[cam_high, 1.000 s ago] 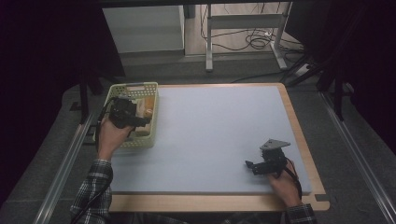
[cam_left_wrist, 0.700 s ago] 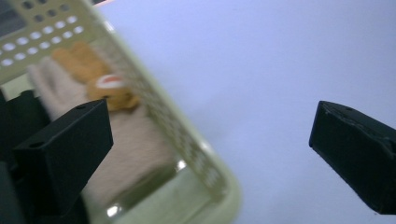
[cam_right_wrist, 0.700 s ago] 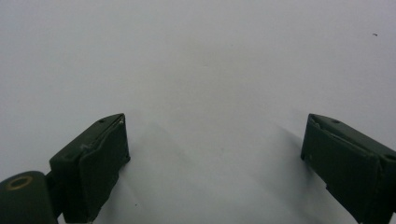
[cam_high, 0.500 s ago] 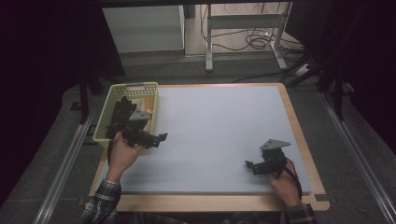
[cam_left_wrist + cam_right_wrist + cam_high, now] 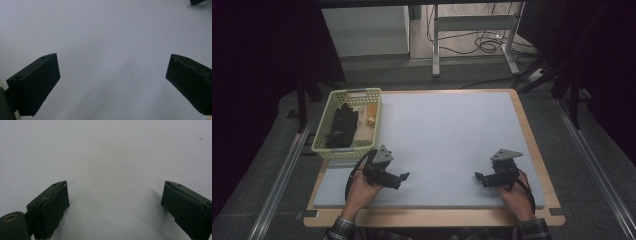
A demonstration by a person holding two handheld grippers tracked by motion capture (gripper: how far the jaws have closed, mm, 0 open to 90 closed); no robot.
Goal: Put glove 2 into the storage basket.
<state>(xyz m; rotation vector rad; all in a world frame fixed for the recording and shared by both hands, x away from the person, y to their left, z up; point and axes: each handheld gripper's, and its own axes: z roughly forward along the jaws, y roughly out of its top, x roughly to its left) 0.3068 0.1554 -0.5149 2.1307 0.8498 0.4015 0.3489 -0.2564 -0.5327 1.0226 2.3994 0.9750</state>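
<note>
Both tongs rest low on the grey mat of the bench [image 5: 452, 135], wide apart and holding nothing: left tongs [image 5: 403, 176], right tongs [image 5: 478, 176]. The yellow basket [image 5: 325, 146] with a black glove [image 5: 341, 125] sits just beyond the left tongs. This looks like a pause; next, the left tongs would need to reach into the basket.

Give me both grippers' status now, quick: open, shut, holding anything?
Left gripper: open, jaws wide apart, nothing between them, low over the mat.
Right gripper: open, jaws wide apart, empty, low over the mat.
</note>
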